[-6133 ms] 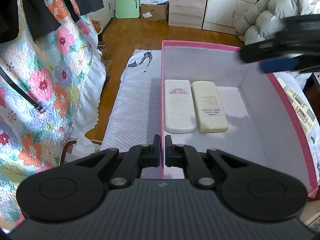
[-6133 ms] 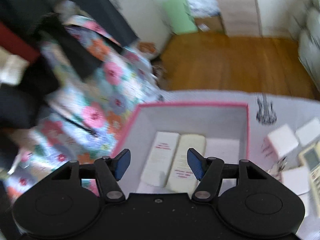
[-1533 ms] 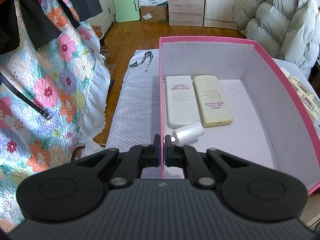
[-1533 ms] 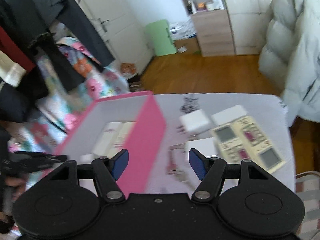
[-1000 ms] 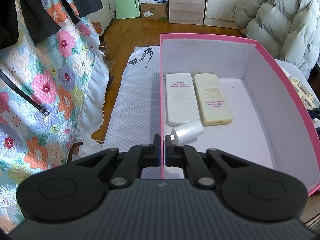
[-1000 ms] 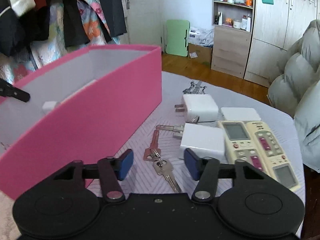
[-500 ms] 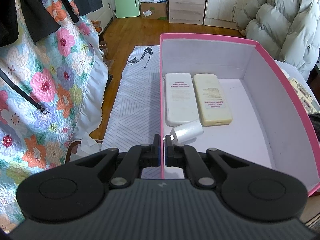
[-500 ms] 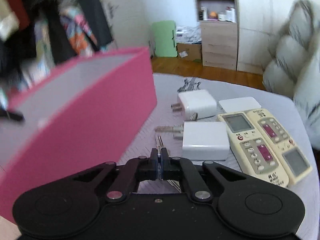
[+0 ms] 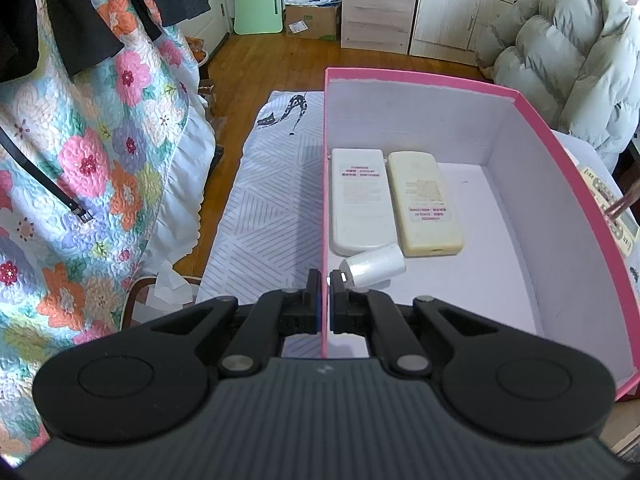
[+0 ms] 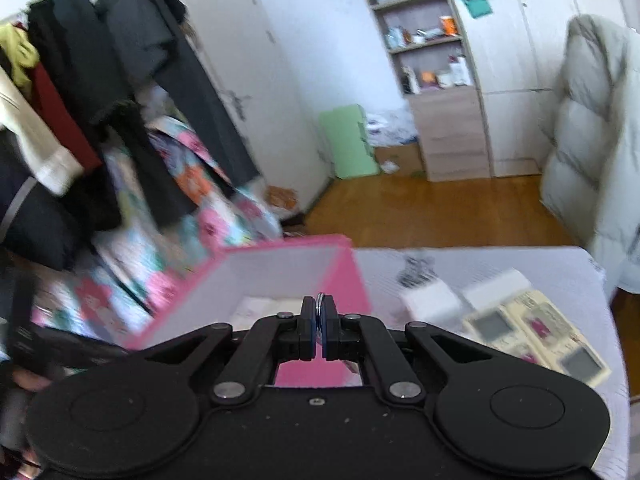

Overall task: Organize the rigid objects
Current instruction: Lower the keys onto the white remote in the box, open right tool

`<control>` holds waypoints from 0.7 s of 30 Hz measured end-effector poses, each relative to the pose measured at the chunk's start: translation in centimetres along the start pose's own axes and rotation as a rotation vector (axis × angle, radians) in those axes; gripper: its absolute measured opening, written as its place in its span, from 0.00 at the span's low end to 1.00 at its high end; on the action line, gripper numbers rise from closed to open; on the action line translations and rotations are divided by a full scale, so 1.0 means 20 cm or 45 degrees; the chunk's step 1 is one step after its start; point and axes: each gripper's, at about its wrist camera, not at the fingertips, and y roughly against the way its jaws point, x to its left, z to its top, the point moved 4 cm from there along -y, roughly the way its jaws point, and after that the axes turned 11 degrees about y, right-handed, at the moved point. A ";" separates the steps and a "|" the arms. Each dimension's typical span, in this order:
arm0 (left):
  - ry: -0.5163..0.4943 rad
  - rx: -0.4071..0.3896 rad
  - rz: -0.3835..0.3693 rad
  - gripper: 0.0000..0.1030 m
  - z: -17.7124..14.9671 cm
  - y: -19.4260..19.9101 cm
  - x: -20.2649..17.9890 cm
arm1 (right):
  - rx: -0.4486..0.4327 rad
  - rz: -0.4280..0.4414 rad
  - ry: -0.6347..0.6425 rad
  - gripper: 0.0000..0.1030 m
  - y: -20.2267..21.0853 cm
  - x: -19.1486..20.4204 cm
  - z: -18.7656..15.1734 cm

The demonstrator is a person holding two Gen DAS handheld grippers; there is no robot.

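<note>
1. My right gripper (image 10: 319,326) is clamped on a thin metal ring (image 10: 319,300), probably the keys; only its edge shows.
2. My left gripper (image 9: 324,300) pinches the pink box (image 9: 560,160) by its near-left wall, steadying it.
3. The box opening lies ahead and slightly left of the right gripper, so the right hand is the one that drops.
4. Inside: two remotes (image 9: 360,200) lengthwise, a white charger (image 9: 374,266) at their near ends. The right half looks free.

Black gripper bodies (image 9: 324,312) (silver pivot screws), blue-padded jaws.
</note>
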 end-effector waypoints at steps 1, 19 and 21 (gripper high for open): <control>-0.001 -0.001 0.001 0.02 0.00 0.00 0.00 | -0.011 0.028 0.006 0.04 0.01 0.04 0.03; 0.010 -0.007 -0.031 0.02 0.01 -0.02 0.00 | 0.471 0.368 -0.130 0.05 -0.77 0.53 0.15; 0.019 -0.005 -0.043 0.02 0.01 -0.02 0.01 | 0.551 0.334 -0.150 0.05 -0.91 0.52 0.11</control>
